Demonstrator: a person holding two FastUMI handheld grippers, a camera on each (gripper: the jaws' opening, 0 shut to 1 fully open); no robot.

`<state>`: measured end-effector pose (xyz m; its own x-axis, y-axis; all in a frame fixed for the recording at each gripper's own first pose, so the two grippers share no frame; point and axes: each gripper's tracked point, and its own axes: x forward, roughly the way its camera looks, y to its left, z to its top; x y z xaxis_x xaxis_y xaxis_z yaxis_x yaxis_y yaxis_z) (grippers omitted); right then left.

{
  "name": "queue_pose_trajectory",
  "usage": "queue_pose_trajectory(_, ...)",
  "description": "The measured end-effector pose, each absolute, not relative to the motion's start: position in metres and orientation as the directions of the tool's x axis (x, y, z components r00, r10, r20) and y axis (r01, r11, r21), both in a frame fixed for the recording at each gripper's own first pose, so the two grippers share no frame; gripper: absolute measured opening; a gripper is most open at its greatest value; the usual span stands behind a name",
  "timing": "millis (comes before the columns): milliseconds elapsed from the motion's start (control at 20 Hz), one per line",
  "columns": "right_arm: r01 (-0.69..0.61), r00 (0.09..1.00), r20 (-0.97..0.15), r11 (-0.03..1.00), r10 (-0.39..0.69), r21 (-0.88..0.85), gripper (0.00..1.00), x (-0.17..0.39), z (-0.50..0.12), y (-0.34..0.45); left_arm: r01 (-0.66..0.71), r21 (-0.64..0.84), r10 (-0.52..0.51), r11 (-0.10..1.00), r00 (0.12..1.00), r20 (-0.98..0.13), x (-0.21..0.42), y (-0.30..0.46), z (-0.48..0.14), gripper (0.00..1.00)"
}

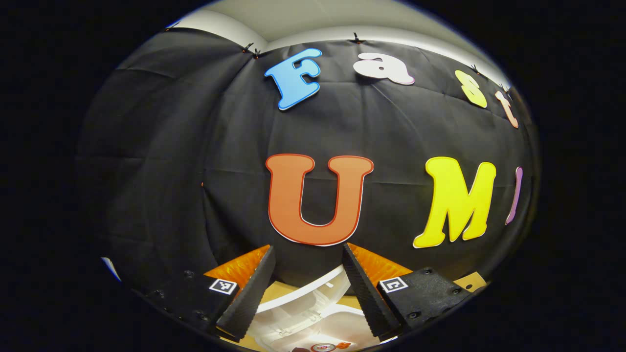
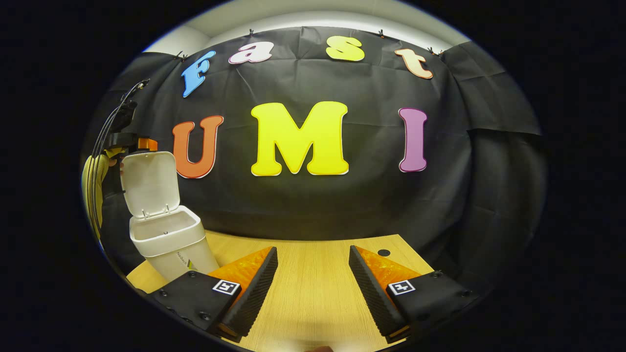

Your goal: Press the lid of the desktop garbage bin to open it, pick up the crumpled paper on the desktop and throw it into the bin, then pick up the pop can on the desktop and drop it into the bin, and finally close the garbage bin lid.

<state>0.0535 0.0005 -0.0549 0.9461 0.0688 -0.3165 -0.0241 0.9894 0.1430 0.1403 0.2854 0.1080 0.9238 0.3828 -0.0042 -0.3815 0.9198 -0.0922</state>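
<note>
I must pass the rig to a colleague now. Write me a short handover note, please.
Left gripper: open, holding nothing, above the open bin, behind its raised lid.
Right gripper: open, holding nothing, over the bare wooden table.
Pop can: its top shows down inside the bin.
Crumpled paper: I cannot confirm it is inside the bin.
Done: lid opened, can dropped in.
Left: close the lid.

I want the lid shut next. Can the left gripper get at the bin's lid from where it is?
Probably yes. The left gripper is open right over the bin, whose raised lid stands close by, with nothing seen between them.
</note>
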Motion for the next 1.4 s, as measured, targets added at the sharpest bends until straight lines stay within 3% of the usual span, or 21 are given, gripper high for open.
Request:
queue_pose_trajectory(200,-0.031,0.941,-0.328,0.988,0.079,0.150,0.94,0.053,-0.059,0.004,-0.357,-0.141,0.357,0.924,0.934,-0.027,0.134,0.266,0.105,0.94)
queue_pose_trajectory(600,-0.090,0.935,-0.326,0.982,0.141,0.166,0.94,0.047,-0.061,0.018,-0.287,-0.212,0.269,0.934,0.957,-0.111,0.117,0.208,0.060,0.90)
queue_pose_trajectory(750,-0.097,0.932,-0.331,0.981,0.148,0.166,0.94,0.045,-0.062,0.015,-0.270,-0.249,0.237,0.930,0.959,-0.157,0.113,0.190,0.034,0.97)
queue_pose_trajectory(900,-0.099,0.927,-0.343,0.980,0.153,0.171,0.94,0.044,-0.066,0.013,-0.265,-0.238,0.221,0.934,0.955,-0.198,0.109,0.174,0.015,1.00)
queue_pose_trajectory(950,-0.100,0.925,-0.347,0.980,0.155,0.170,0.94,0.044,-0.067,0.011,-0.267,-0.228,0.220,0.936,0.952,-0.212,0.108,0.171,0.008,0.95)
queue_pose_trajectory(1400,-0.090,0.914,-0.376,0.979,0.154,0.181,0.94,0.042,-0.080,0.003,-0.266,-0.127,0.216,0.955,0.925,-0.314,0.106,0.152,-0.039,0.95)
